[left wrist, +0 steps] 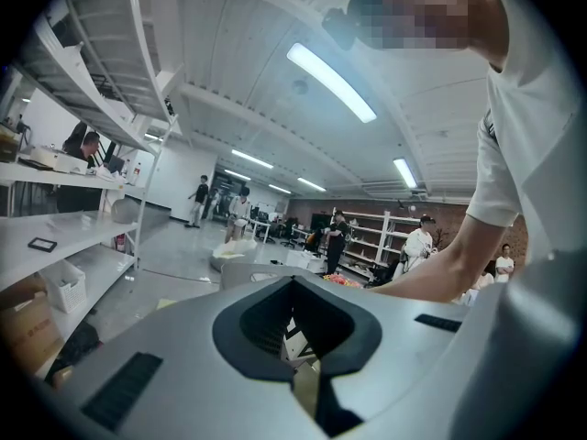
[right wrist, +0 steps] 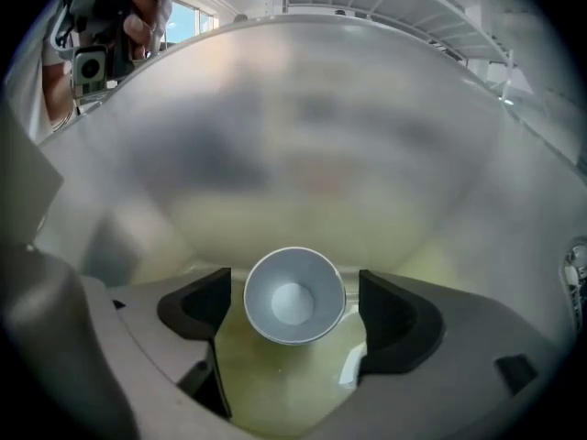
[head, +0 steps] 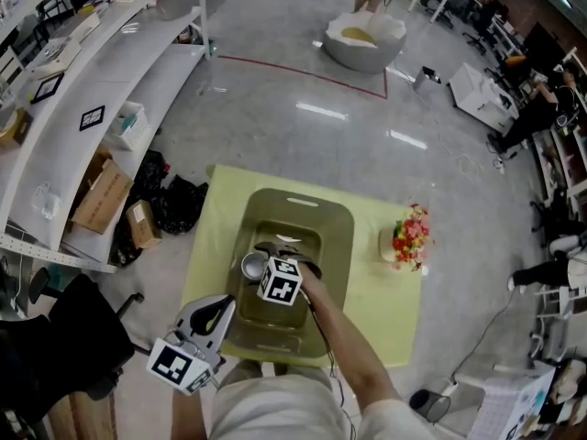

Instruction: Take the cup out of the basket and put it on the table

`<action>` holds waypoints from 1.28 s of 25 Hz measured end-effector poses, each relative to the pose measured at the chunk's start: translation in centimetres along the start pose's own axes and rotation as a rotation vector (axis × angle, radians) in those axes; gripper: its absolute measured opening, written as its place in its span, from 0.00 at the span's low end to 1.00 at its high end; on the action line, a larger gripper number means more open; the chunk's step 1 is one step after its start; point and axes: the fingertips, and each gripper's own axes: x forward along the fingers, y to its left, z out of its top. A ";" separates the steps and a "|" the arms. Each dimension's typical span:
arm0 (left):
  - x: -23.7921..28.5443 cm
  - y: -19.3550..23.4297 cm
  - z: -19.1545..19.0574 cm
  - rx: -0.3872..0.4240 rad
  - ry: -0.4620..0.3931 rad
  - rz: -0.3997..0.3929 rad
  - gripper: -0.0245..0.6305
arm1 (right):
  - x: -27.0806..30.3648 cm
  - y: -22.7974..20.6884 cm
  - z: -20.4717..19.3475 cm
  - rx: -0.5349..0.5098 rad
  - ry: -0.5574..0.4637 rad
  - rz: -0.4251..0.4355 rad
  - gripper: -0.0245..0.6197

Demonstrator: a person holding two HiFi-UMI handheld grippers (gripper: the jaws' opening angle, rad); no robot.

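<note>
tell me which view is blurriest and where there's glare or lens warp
Right gripper view: the cup is sharp, the basket wall behind it a soft blur. Head view: light streaks glare on the glossy floor, and the shelves bow from the wide lens. Left gripper view: the ceiling light is blown out, corners go black.

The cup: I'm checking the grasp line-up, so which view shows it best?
Right gripper view: the cup stands mouth-up, untouched, between the open jaws of the right gripper. Head view shows it small in the basket. Left gripper view misses it.
</note>
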 end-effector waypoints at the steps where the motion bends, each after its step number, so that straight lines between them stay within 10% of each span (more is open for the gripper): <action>1: 0.0 0.1 -0.1 -0.001 0.001 0.003 0.05 | 0.3 0.0 -0.1 -0.003 0.006 0.005 0.69; 32: 0.0 -0.1 -0.2 -0.002 0.012 0.008 0.05 | -1.4 0.0 0.7 0.059 0.019 -0.025 0.61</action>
